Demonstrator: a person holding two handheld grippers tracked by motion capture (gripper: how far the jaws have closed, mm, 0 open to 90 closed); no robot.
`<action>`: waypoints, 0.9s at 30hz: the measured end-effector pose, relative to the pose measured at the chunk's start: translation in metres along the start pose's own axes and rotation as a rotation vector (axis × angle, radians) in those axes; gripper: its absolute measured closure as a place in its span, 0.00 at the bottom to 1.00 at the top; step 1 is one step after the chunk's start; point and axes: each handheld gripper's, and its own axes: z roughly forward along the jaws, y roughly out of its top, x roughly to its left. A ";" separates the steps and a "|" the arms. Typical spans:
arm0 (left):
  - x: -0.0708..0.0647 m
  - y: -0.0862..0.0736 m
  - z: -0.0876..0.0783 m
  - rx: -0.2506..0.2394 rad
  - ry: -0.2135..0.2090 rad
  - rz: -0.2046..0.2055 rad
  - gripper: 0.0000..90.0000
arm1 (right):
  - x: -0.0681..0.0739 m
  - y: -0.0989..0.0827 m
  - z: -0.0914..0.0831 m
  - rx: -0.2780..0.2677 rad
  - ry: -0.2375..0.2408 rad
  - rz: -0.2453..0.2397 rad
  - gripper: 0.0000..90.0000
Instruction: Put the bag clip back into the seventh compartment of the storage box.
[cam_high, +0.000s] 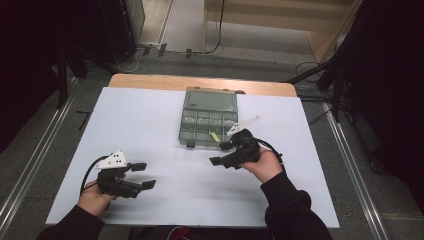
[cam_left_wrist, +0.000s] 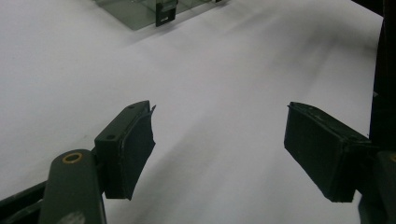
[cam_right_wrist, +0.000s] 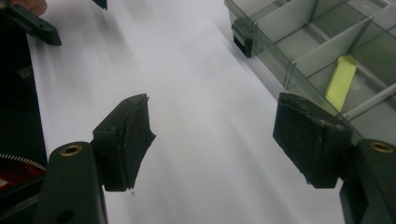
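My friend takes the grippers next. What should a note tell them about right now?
Left gripper: open, holding nothing, over the white table sheet, near left.
Right gripper: open, holding nothing, just in front of the clear compartment box.
Box: lid open, mid-table. A small yellow-green piece lies in a front compartment.
Done: the piece appears already placed.
Left, probably: shutting the lid, though I can't be sure.

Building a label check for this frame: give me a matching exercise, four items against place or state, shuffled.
Items:
1. organizer box
2. yellow piece
3. left gripper
4. right gripper

Descriptions:
A. open, beside the box's near edge
B. inside a box compartment
C. lid open, at the table's far middle
D. open, over bare white table, away from the box

Pairs: 1-C, 2-B, 3-D, 4-A
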 end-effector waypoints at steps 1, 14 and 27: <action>0.000 0.000 0.000 -0.001 0.000 0.001 0.26 | 0.001 -0.002 0.000 -0.004 0.001 0.002 0.31; 0.000 -0.001 -0.001 0.002 0.012 0.002 0.26 | 0.007 -0.026 -0.003 0.016 0.017 0.032 0.31; -0.001 -0.001 -0.001 -0.001 0.007 0.003 0.26 | 0.011 -0.049 -0.010 0.007 0.005 0.051 0.30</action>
